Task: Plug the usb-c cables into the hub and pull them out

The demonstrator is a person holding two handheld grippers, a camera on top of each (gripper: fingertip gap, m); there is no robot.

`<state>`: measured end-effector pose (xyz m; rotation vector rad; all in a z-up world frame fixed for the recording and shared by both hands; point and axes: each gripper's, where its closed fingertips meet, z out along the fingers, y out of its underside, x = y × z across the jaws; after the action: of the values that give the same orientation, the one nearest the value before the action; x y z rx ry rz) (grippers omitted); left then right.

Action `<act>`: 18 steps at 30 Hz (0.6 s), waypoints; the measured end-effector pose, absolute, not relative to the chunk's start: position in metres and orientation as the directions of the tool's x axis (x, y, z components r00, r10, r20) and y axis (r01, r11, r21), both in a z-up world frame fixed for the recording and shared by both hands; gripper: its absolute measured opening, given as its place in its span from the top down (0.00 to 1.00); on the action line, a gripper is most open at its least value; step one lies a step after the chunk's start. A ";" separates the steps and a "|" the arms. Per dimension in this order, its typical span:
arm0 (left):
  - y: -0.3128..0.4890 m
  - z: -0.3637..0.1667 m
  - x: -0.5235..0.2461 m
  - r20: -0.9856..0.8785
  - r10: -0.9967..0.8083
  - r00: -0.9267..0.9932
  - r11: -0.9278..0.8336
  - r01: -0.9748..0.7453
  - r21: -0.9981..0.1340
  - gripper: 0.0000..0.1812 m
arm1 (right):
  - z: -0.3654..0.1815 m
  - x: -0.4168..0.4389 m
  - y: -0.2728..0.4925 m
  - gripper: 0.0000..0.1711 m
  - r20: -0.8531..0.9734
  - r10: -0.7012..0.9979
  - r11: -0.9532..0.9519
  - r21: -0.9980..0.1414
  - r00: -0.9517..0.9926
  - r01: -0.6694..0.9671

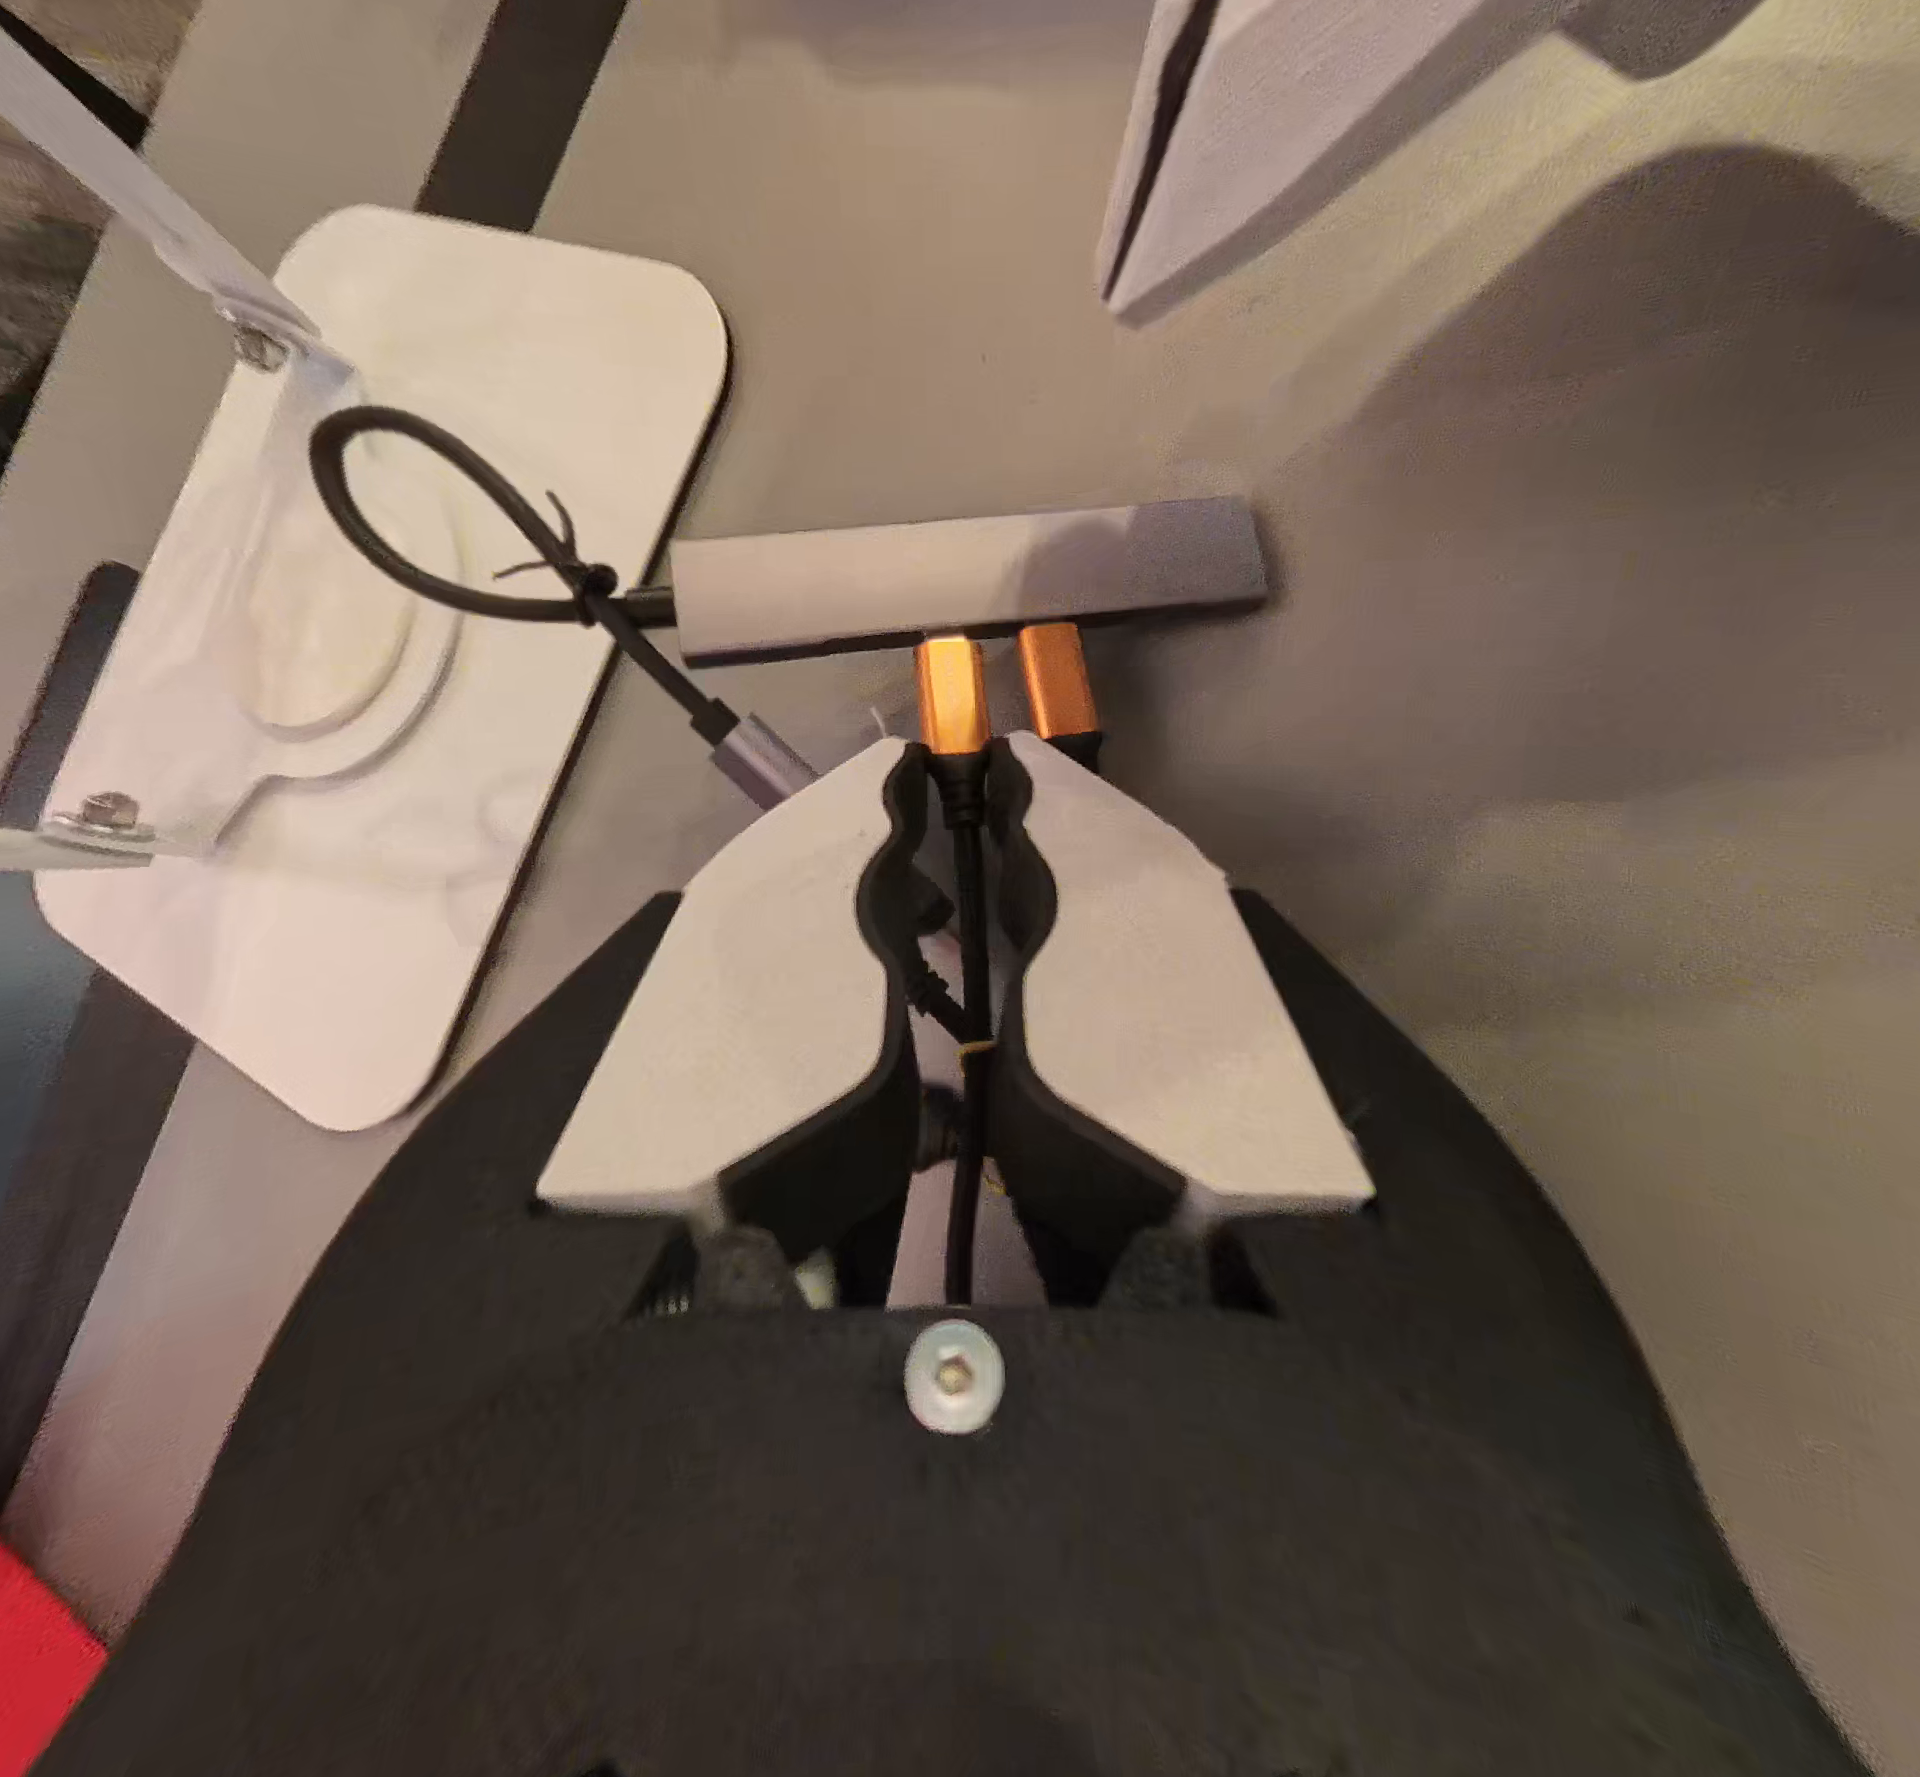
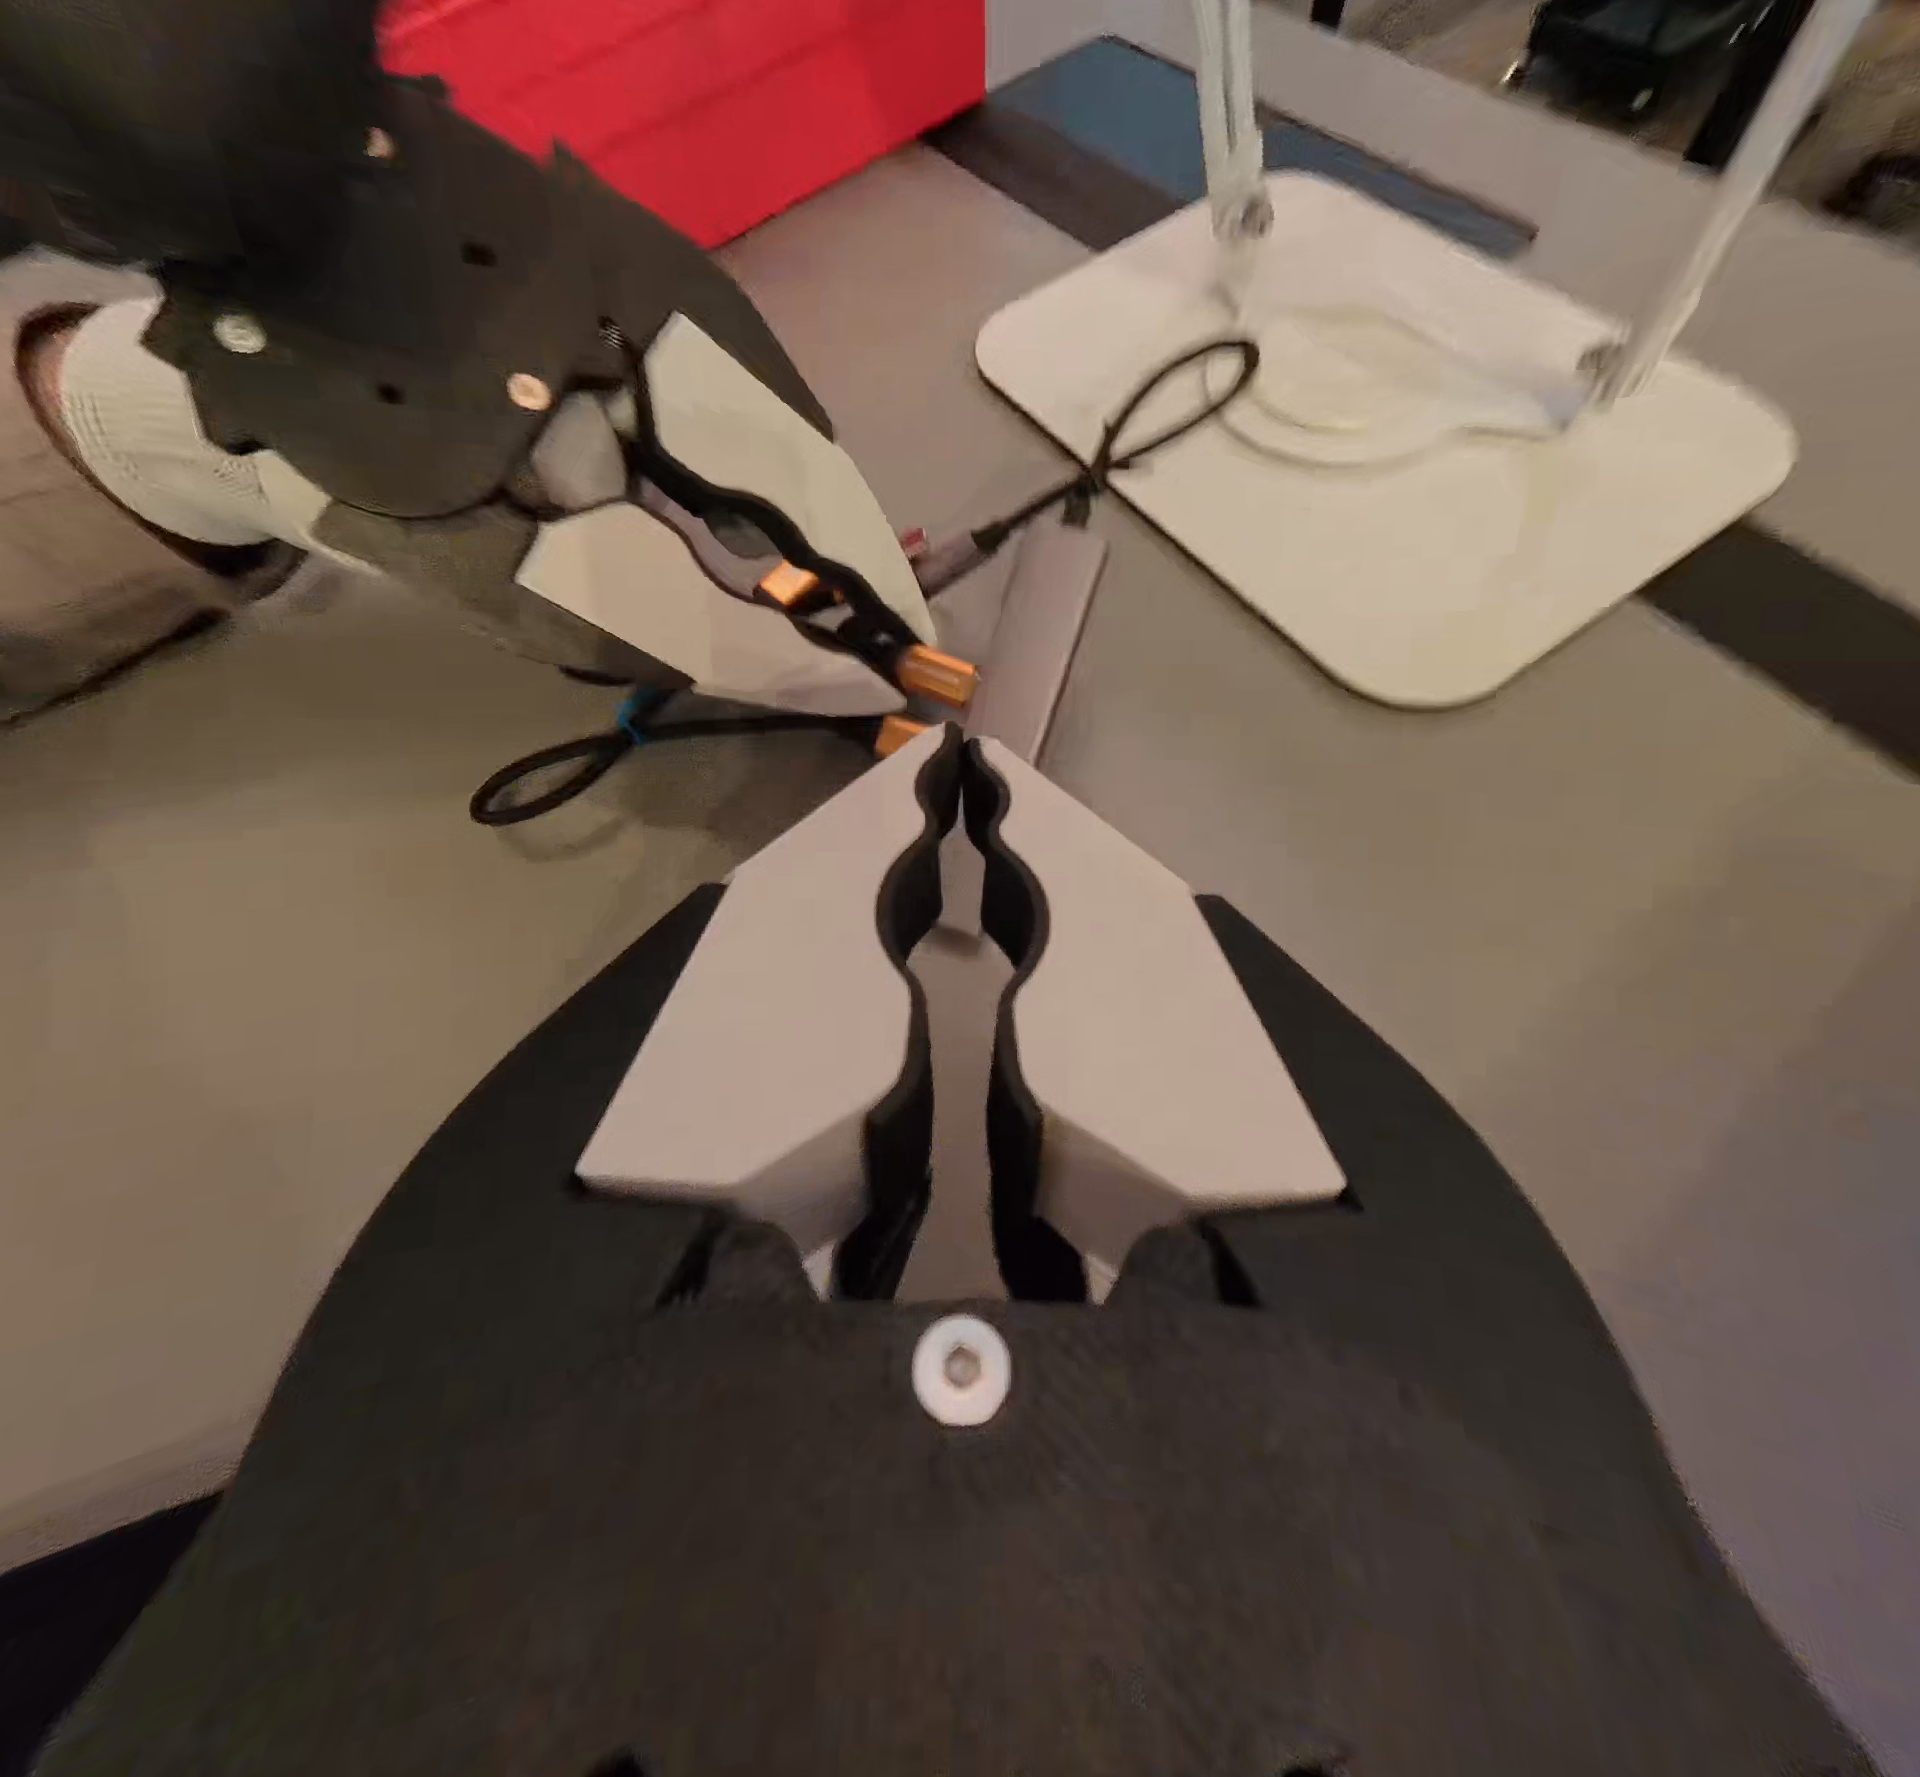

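The left claw [image 1: 954, 759] pinches an orange plug [image 1: 950, 697] at the hub [image 1: 966, 574] (right claw [image 2: 956, 748] together, empty).

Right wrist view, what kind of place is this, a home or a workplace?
Probably a workplace or lab, though I can't be sure. A grey table holds a white stand base with clear legs, a red bin sits behind, and carpet with black furniture legs shows beyond. The hub lies on the table.

Two orange USB-C plugs [image 1: 949, 693] [image 1: 1057, 681], one grey hub [image 1: 966, 576], one white stand base [image 1: 416, 584], one red box [image 2: 707, 34], seemingly.
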<state>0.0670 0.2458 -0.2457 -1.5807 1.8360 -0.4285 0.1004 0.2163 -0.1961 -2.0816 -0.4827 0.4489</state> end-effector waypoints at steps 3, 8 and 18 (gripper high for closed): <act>0.242 -0.238 0.072 -0.337 -0.940 -0.061 0.277 -0.712 -0.645 0.94 | -0.228 0.108 0.218 0.82 -0.293 0.462 -0.627 -0.776 0.837 0.074; 0.231 -0.221 0.077 -0.394 -0.914 -0.094 0.357 -0.646 -0.675 0.94 | -0.223 0.092 0.222 0.87 -0.410 0.510 -0.612 -0.791 0.756 -0.016; 0.220 -0.190 0.075 -0.449 -0.886 -0.118 0.440 -0.519 -0.733 0.94 | -0.181 0.082 0.201 0.96 -0.650 0.624 -0.611 -0.752 0.434 -0.247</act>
<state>0.0746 0.2201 -0.1901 -1.2071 1.7787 -0.5037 0.0820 0.2006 -0.1808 -1.8389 -0.3216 1.2925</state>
